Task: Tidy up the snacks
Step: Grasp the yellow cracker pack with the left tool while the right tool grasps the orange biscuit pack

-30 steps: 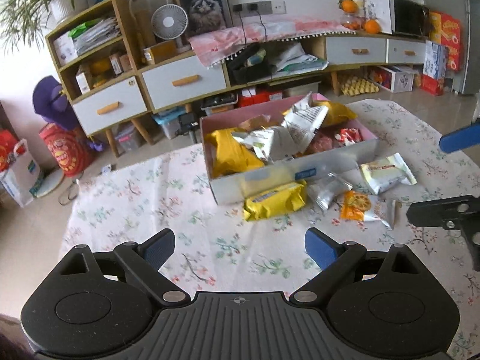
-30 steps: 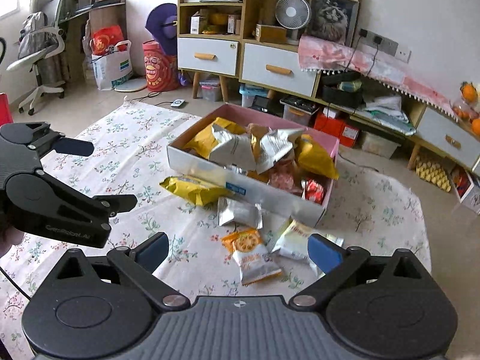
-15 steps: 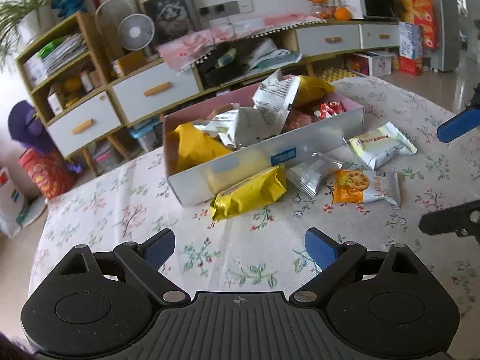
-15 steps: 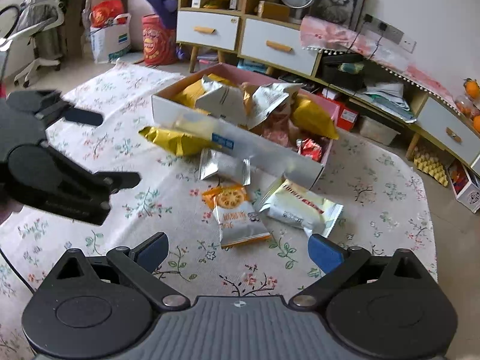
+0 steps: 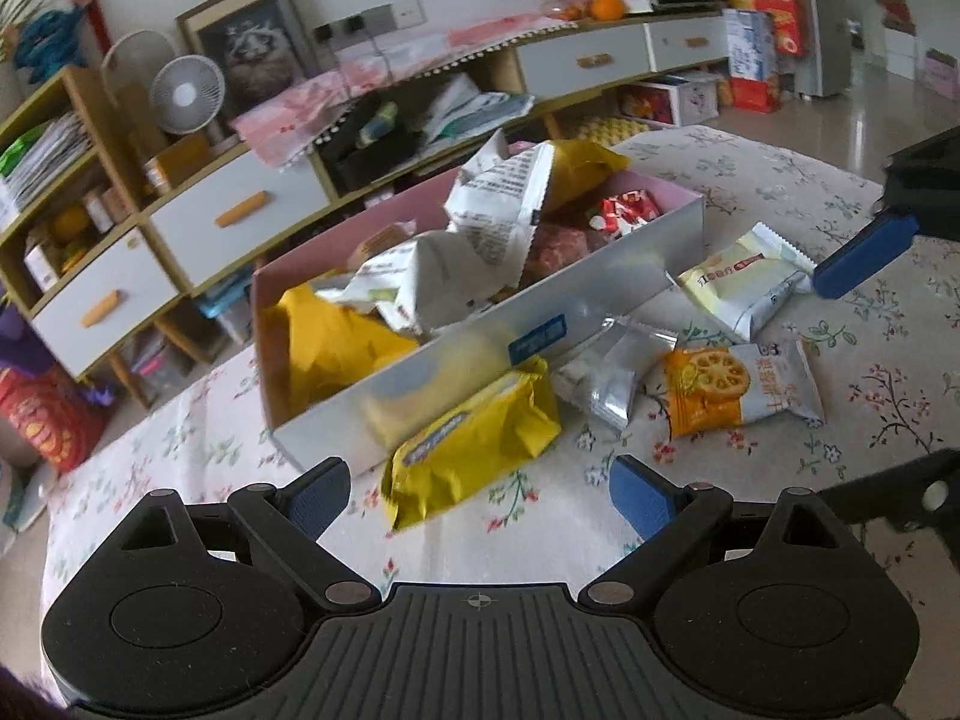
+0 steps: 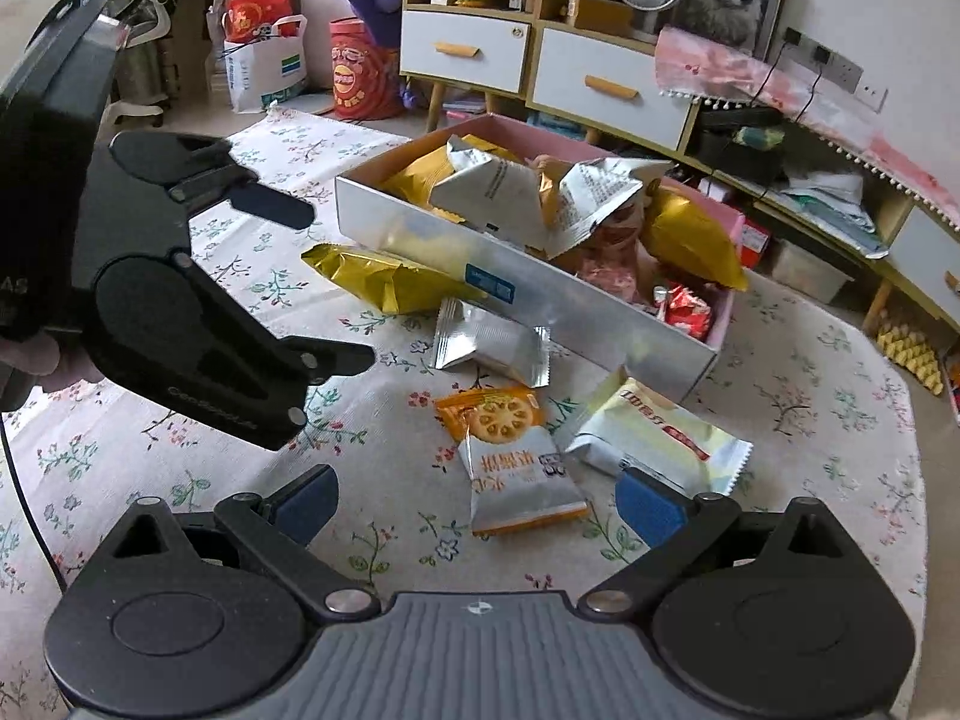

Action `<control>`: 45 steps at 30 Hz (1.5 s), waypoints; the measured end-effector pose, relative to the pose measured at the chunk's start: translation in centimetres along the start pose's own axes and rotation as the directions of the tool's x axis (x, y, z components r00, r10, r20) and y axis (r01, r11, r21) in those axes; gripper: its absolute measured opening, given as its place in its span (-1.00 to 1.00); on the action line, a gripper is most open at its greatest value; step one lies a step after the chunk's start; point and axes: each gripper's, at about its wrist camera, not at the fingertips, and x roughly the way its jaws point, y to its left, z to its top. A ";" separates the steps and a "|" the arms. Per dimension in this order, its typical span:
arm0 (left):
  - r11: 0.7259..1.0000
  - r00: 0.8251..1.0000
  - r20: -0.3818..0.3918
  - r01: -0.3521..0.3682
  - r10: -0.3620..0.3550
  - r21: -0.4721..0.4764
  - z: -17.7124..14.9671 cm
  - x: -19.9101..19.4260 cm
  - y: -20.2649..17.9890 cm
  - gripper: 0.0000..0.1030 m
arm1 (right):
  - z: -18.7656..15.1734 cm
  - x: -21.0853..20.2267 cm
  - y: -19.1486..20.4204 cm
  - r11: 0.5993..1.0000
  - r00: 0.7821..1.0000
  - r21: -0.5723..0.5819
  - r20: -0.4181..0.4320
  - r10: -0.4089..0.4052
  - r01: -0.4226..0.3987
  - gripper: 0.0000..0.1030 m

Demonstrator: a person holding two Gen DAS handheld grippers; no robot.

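- Covering the whole work surface, the flowered tablecloth (image 6: pixel 810 420) carries everything; compared with a second ago both cameras sit lower and much closer to it, so the approach to the loose snacks looks nearly done and a pick seems to be the step in hand.
- Sitting toward the far edge of the cloth, the long box (image 5: pixel 540 324) is already heaped with packets, silver-and-white and yellow ones poking above its rim; it has not shifted across the frames.
- Four packets lie outside it along its near wall, none moved since the earlier views, so by my reckoning the sorting is partly done.
- Biggest of the loose ones, the yellow packet (image 5: pixel 474 438) touches the box's near wall toward its left end.
- Next, the pale packet (image 6: pixel 660 432) lies near the box's right corner.
- Beside it, the orange packet (image 6: pixel 516 456) lies just in front, apart from the box.
- Smallest, the silver packet (image 6: pixel 489 342) rests against the wall between the yellow and pale ones.
- On the left claw (image 5: pixel 480 489), the fingers are spread wide and empty, lined up on the yellow packet, touching nothing.
- On the right claw (image 6: pixel 477 501), the fingers are likewise wide apart and empty, bracketing the orange packet from above without contact that I can see.
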 end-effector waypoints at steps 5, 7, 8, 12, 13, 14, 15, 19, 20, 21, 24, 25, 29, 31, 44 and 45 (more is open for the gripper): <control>0.999 1.000 0.002 0.010 -0.011 0.047 0.3 1.3 -0.1 0.79 | 0.2 1.7 -0.2 1.000 1.000 0.007 -0.021 0.012 -0.012 0.58; 0.998 1.000 0.010 0.013 -0.014 0.062 0.3 1.6 -0.1 0.78 | 0.2 2.3 -0.2 1.000 0.999 0.004 -0.034 0.015 -0.015 0.53; 0.998 1.000 0.012 0.020 -0.020 0.058 0.4 1.8 0.0 0.78 | 0.2 2.6 -0.2 1.000 0.999 0.003 -0.040 0.014 -0.014 0.50; 0.998 0.999 0.014 0.051 -0.051 0.033 0.6 2.2 0.5 0.64 | 0.3 3.2 -0.6 0.999 0.999 0.036 -0.035 0.029 -0.028 0.42; 0.998 0.998 0.015 0.062 -0.062 0.026 0.7 2.2 0.6 0.56 | 0.3 3.3 -0.7 0.998 0.999 0.046 -0.032 0.033 -0.032 0.41; 0.997 0.997 0.015 0.072 -0.072 0.019 0.7 2.3 0.7 0.52 | 0.3 3.3 -0.9 0.998 0.999 0.056 -0.031 0.037 -0.035 0.38; 0.996 0.996 0.016 0.084 -0.084 0.012 0.7 2.3 0.8 0.43 | 0.3 3.4 -0.9 0.997 0.999 0.065 -0.027 0.042 -0.040 0.34; 0.996 0.996 0.022 0.089 -0.090 0.025 0.8 2.3 0.7 0.11 | 0.3 3.2 -1.0 0.996 0.998 0.078 -0.014 0.055 -0.054 0.24; 0.996 0.996 0.023 0.090 -0.091 0.028 0.7 2.2 0.6 0.09 | 0.5 3.3 -1.0 0.995 0.998 0.078 -0.012 0.057 -0.056 0.16; 0.995 0.996 0.025 0.090 -0.090 0.033 0.8 2.2 0.6 0.04 | 0.6 3.2 -1.0 0.995 0.998 0.078 -0.009 0.057 -0.056 0.08; 0.995 0.996 0.031 0.079 -0.081 0.061 0.7 2.0 0.1 -0.12 | 0.7 3.0 -0.9 0.996 0.999 0.080 -0.001 0.049 -0.049 -0.23; 0.995 0.997 0.032 0.074 -0.077 0.071 0.7 1.9 -0.1 -0.15 | 0.8 2.9 -0.9 0.996 0.999 0.081 0.001 0.047 -0.047 -0.31; 0.994 0.997 0.028 0.063 -0.066 0.088 0.6 1.5 -0.4 -0.21 | 1.0 3.0 -1.1 0.996 1.000 0.086 -0.001 0.028 -0.028 -0.53; 0.995 0.998 0.022 0.060 -0.062 0.085 0.4 1.2 -0.5 -0.21 | 1.2 3.0 -1.0 0.997 1.000 0.081 -0.005 0.020 -0.020 -0.57; 0.994 0.997 -0.047 0.068 -0.064 0.090 -0.9 -1.5 -1.1 -0.22 | 1.1 1.9 -0.2 1.000 1.000 0.029 -0.027 0.006 -0.005 -0.57; 0.993 0.996 -0.049 0.073 -0.069 0.094 -1.1 -1.8 -1.2 -0.22 | 1.0 1.8 -0.1 1.000 1.000 0.027 -0.027 0.008 -0.007 -0.57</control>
